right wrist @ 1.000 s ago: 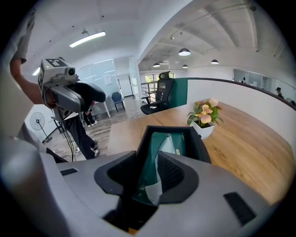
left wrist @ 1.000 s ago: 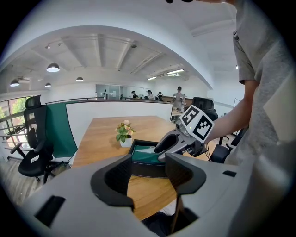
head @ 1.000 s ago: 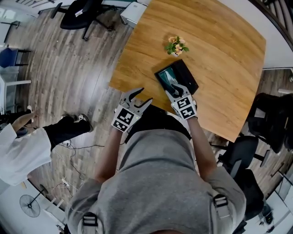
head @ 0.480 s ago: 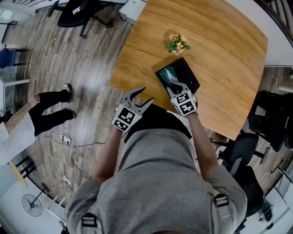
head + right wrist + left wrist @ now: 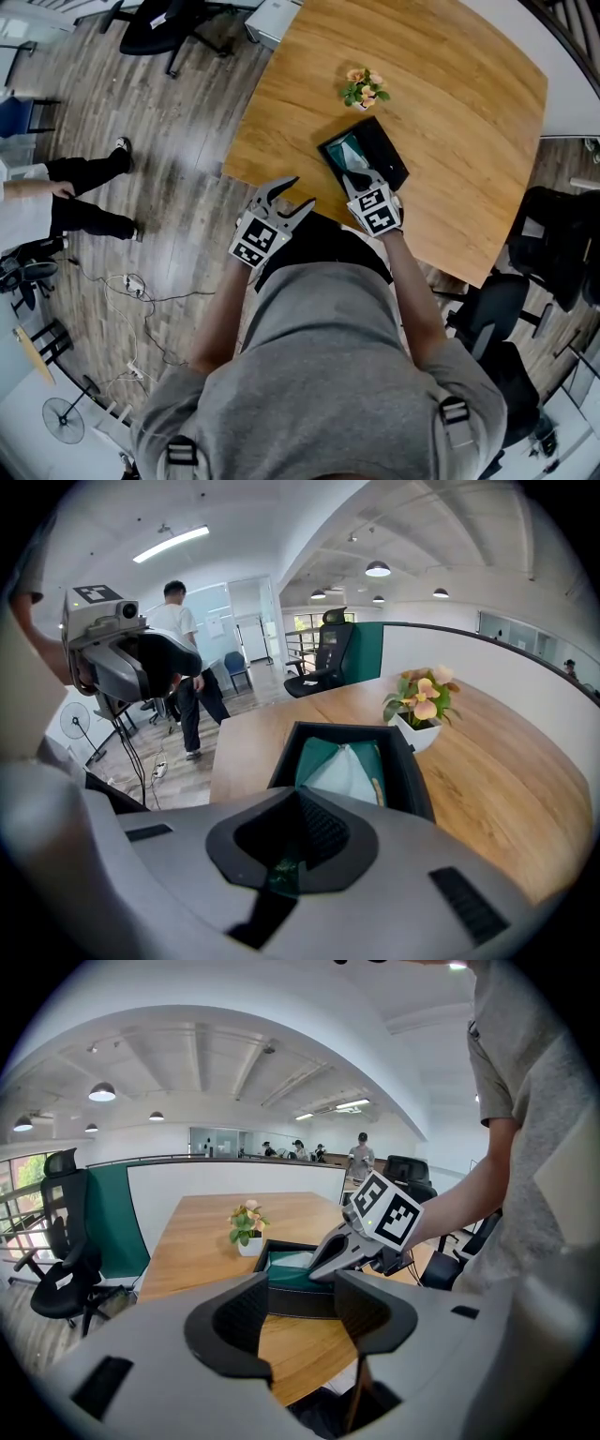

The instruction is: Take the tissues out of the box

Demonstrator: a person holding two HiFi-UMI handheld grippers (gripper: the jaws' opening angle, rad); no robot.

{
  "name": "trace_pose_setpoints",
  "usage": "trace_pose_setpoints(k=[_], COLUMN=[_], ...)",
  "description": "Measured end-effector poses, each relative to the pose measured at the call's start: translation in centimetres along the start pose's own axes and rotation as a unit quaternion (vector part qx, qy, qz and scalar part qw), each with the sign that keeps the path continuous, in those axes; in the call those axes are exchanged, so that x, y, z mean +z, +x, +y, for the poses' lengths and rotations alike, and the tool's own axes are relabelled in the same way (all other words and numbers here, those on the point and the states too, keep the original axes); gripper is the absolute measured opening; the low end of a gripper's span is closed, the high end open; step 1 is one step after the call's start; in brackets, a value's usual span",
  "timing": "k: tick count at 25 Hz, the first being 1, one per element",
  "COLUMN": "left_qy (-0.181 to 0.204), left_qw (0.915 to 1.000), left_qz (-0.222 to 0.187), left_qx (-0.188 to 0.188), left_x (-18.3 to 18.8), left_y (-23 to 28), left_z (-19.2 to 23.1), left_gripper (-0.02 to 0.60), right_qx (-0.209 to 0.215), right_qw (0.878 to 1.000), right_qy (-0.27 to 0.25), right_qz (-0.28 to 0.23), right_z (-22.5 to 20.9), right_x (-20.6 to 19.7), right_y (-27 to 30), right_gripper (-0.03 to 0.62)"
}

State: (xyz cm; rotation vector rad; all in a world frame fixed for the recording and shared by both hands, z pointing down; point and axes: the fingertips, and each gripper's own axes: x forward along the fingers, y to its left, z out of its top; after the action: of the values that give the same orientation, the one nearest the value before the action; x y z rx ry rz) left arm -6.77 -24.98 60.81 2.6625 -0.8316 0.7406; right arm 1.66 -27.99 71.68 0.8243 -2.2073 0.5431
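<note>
The right tongs (image 5: 289, 860) have just been closing and now stand together. A sliver of green is pinched at their tips, apparently the wrapper of the green tissue pack (image 5: 314, 757) at the near end of the black box (image 5: 283, 759). The left tongs (image 5: 300, 1309) hang apart and empty off the near edge of the counter (image 5: 506, 799), short of the box. A white tissue (image 5: 349, 771) pokes from the pack, which lies inside the box, so nothing looks removed yet and the lift out is all to come. A small flower pot (image 5: 419, 705) stands just beyond.
</note>
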Motion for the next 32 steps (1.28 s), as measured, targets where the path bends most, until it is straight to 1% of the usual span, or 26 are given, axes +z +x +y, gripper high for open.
trace_pose_setpoints(k=[7,13,18,25,32], left_qy=[0.009,0.008,0.013,0.021,0.026], left_qw=[0.9999,0.9997,0.9994,0.9988,0.9981], left_qz=[-0.009,-0.017,-0.022,-0.032,-0.042], left_qx=[0.006,0.015,0.022,0.032,0.037], left_x=[0.7,1.1,1.7,2.7,3.7], left_y=[-0.3,-0.8,-1.3,-1.7,-1.9], left_z=[-0.9,-1.2,-1.3,-1.0,-1.0], left_gripper=[0.233,0.23,0.229,0.229,0.227], right_qx=[-0.013,-0.027,-0.034,-0.044,-0.055], right_qw=[1.0,0.999,0.998,0.997,0.995], right_qy=[-0.014,-0.014,-0.025,-0.034,-0.053], right_qz=[-0.018,-0.033,-0.044,-0.055,-0.066], right_z=[-0.3,-0.6,-0.5,-0.8,-0.7], right_x=[0.8,1.6,2.5,3.3,4.5], right_y=[-1.4,-2.6,-3.8,-5.2,-7.1], right_gripper=[0.005,0.005,0.005,0.005,0.005])
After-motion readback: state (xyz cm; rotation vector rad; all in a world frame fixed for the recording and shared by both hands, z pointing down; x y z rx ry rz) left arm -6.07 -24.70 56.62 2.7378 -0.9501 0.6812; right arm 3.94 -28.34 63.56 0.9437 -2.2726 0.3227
